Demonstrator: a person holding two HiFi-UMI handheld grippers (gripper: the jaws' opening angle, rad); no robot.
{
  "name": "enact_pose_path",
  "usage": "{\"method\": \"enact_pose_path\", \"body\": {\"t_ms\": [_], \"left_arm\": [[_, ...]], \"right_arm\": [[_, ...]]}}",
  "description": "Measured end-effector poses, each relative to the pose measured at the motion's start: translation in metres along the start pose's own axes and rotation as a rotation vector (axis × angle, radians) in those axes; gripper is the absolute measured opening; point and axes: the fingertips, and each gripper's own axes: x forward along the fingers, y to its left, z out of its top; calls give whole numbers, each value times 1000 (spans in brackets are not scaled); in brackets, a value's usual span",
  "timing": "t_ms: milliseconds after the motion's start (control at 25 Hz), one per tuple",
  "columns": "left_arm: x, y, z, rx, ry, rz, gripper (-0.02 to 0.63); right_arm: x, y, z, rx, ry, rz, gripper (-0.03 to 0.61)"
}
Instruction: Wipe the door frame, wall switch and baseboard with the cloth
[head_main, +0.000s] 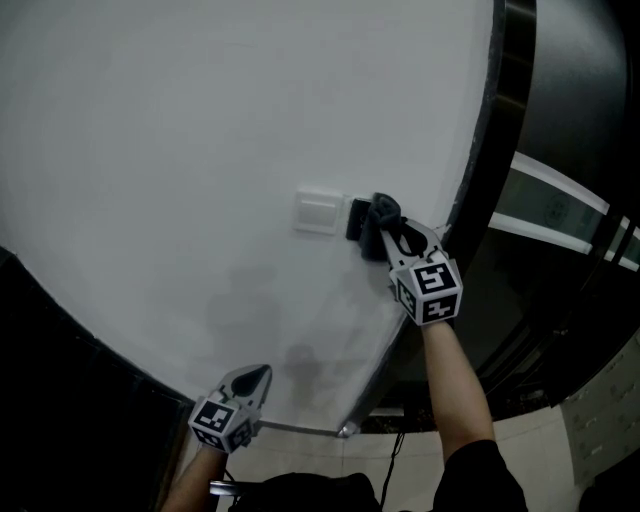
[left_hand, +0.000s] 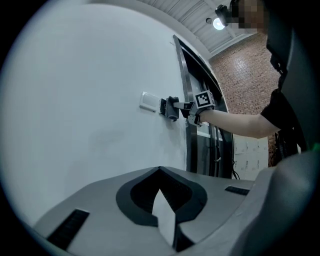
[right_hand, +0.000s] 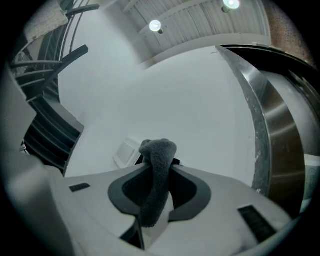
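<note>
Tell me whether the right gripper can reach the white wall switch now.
Probably yes: the right gripper, jaws shut on the dark grey fleecy cloth, sits close beside the white rectangular wall switch, whose face is uncovered.

grey left tool (head_main: 260, 374) and right tool (head_main: 377, 228) bear black-and-white marker cubes (head_main: 430, 290); the sleeve (head_main: 482, 472) is black.

Two tools in all: a left tool (head_main: 253, 379) and a right tool (head_main: 388, 228). One cloth (right_hand: 157, 170), one wall switch (head_main: 318, 211), one door frame (head_main: 481, 150), two ceiling lights (right_hand: 155, 26) (right_hand: 231, 4).
</note>
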Motion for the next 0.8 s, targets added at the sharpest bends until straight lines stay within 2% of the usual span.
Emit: {"method": "enact_pose_path", "body": {"t_ms": [800], "left_arm": [[1,-12,-5,-17,-2,0,2]], "right_arm": [[-13,-15,-12,0,16,-52,86]]}}
